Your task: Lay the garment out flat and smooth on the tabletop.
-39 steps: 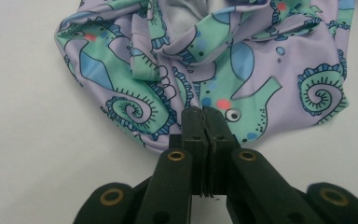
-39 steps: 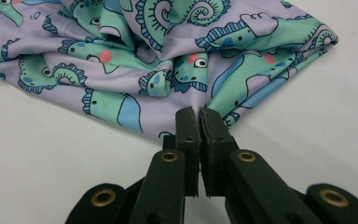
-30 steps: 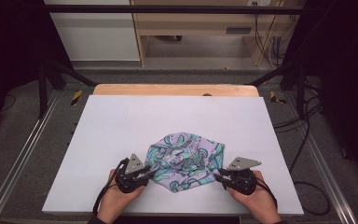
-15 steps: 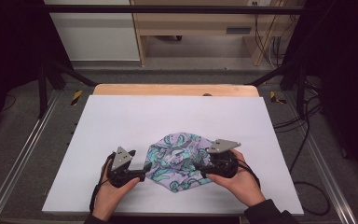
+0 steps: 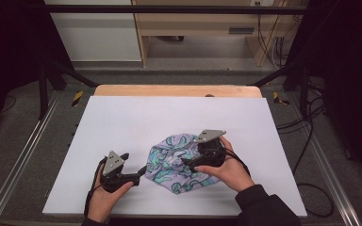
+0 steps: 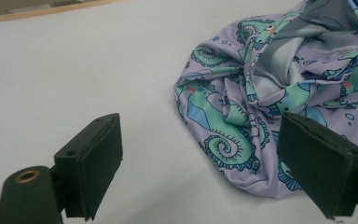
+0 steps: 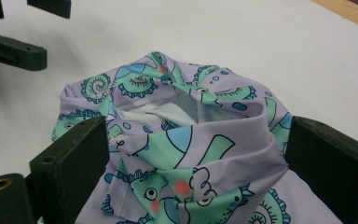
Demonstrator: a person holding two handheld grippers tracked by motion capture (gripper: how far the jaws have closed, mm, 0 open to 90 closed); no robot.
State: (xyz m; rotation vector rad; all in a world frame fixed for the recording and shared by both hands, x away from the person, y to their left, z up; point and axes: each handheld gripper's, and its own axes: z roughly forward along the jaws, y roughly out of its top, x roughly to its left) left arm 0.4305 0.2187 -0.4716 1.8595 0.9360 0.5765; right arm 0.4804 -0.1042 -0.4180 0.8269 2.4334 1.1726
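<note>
Lilac cloth [image 5: 176, 162] (bunched); right hand-held gripper [image 5: 187, 163] above, jaws parted.

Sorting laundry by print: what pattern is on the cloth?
Lilac cloth with teal seahorses, clearest in the right gripper view.

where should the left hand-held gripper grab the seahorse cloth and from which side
Grip the seahorse cloth at its rounded outer edge nearest the left hand-held gripper, coming in low from the cloth's left. There the fabric lies flat and thin on the white table, so open jaws can likely slide around it; the bunched middle looks too bulky.
</note>
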